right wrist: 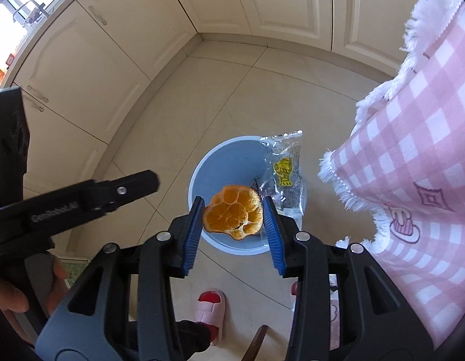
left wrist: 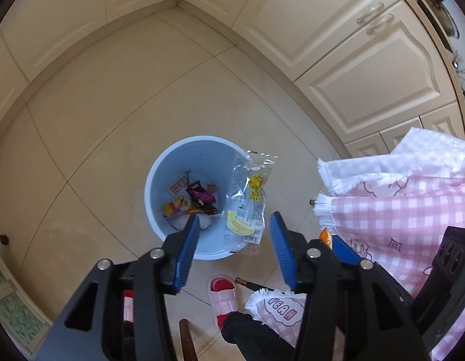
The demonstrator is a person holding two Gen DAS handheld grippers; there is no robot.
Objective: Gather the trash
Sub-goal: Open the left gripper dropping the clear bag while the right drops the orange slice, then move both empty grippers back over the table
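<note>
Bright daylight, sharp frames, heavy fisheye bending at edges.

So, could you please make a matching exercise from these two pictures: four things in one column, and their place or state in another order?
Things:
1. orange peel
2. clear wrapper
3. blue bin
4. left gripper

States:
A. jaws apart, nothing between
B. on the floor, trash inside
C. clamped in the right gripper
D. at the bin's rim, free of both grippers

Pairs: 1-C, 2-D, 3-B, 4-A
</note>
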